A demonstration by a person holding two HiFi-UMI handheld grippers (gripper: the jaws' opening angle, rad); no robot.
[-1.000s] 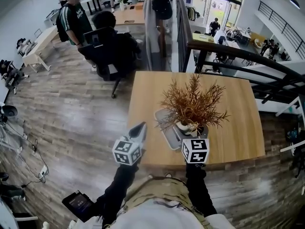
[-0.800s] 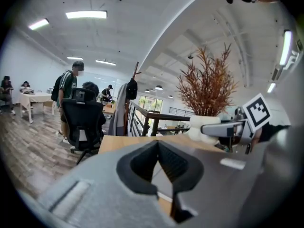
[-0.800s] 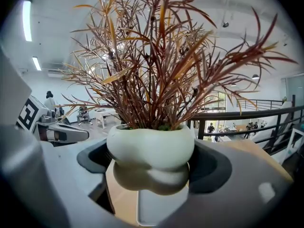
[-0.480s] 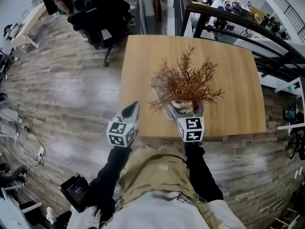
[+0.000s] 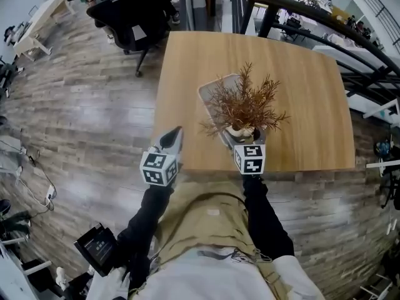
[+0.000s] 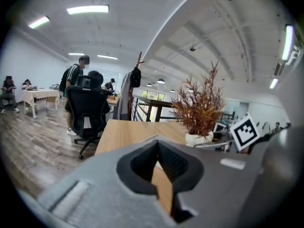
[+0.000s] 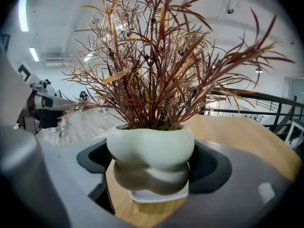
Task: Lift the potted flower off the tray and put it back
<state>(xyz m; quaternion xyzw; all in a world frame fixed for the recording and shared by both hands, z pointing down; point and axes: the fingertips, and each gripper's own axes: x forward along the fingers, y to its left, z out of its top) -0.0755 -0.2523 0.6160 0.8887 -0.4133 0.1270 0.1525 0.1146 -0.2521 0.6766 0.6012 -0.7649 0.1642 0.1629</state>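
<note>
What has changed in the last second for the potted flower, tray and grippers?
Nothing clearly moved; only the head view shifted over the table. The right gripper keeps its fingers on the potted flower at the near end of the tray; lift-off cannot be told. The left gripper stays shut, empty, at the table's near edge.

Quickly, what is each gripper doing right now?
Left gripper: closed, empty.
Right gripper: closed on the pot.
</note>
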